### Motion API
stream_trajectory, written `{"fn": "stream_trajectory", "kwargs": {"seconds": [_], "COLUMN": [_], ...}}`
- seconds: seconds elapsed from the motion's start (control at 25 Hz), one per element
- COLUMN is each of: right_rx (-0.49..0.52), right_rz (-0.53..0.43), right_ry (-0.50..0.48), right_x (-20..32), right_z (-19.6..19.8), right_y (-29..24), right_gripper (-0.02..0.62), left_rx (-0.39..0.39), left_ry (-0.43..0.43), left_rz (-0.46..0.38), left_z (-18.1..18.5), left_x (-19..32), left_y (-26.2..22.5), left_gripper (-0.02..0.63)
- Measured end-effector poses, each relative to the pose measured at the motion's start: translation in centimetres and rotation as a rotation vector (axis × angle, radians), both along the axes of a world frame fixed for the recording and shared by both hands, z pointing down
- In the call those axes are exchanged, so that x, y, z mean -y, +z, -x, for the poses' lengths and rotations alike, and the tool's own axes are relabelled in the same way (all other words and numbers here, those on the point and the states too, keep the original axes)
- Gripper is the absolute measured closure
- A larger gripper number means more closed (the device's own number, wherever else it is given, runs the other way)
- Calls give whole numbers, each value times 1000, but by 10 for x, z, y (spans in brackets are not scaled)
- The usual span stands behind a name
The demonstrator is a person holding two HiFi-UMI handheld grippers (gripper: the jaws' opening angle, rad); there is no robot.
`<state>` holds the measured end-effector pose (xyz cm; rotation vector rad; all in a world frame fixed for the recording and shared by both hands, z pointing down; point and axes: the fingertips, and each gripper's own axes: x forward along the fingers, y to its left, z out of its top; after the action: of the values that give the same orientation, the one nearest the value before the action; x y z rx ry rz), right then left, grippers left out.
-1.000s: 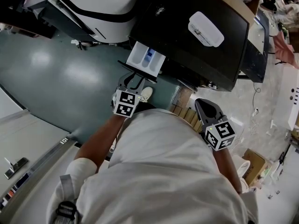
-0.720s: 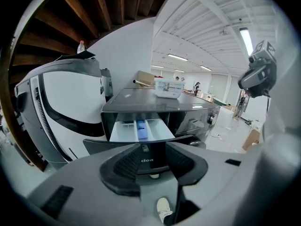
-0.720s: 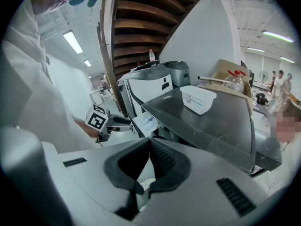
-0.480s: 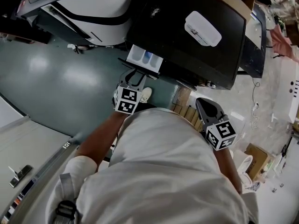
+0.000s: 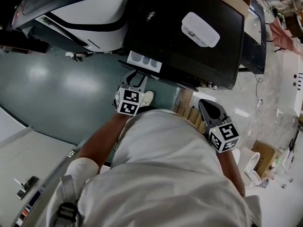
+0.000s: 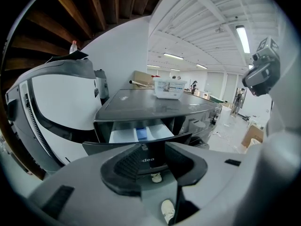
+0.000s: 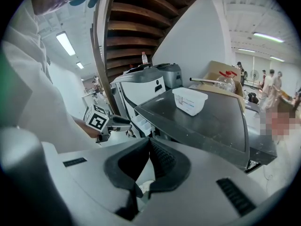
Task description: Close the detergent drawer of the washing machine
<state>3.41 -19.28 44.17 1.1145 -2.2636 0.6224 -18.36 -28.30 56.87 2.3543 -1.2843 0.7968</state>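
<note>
Nearest: a person in a white shirt [image 5: 170, 174], with a marker cube [image 5: 129, 102] on each handheld tool. Right tongs [image 7: 149, 141]: clenched tip to tip, nothing in them, held at the person's side, well apart from the machine. Left tongs [image 5: 136, 78]: released and spread wide, having just drawn in a little. The dark fascia [image 6: 141, 144] of the detergent drawer [image 5: 144, 62] lies across the gap, and the pads are not seen pressing on it. Lettering on the fascia, between the pads: "idea", any leading letter hidden. Detergent drawer: projects partway from the upper left front of the washing machine [image 5: 189, 56], just ahead of the left tongs. It is a white tray divided into compartments, with a blue insert [image 6: 141, 133] in the middle one; other contents not discernible. Below: grey-green floor [image 5: 57, 84], one white shoe [image 5: 147, 96]. Washing machine: dark grey, glossy flat top. On that top: a white tub [image 5: 200, 29], its blue-printed label [image 7: 188, 105] illegible, contents not visible. Left of the machine: a white-and-black appliance [image 5: 90, 8], with a bottle [image 7: 144, 58] showing above it. Far right: a cardboard box [image 5: 262, 155].
</note>
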Motion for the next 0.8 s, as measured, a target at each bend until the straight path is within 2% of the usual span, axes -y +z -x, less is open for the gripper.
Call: {"fn": "stream_trajectory", "kwargs": {"seconds": [0.8], "right_rx": [-24], "right_rz": [-1], "right_ry": [124], "right_x": [0], "right_z": [-9], "right_y": [4], "right_gripper": [591], "left_rx": [9], "left_ry": [58], "left_rz": [-31], "left_z": [-8], "left_x": [36], "left_y": [-1], "left_gripper": [457]}}
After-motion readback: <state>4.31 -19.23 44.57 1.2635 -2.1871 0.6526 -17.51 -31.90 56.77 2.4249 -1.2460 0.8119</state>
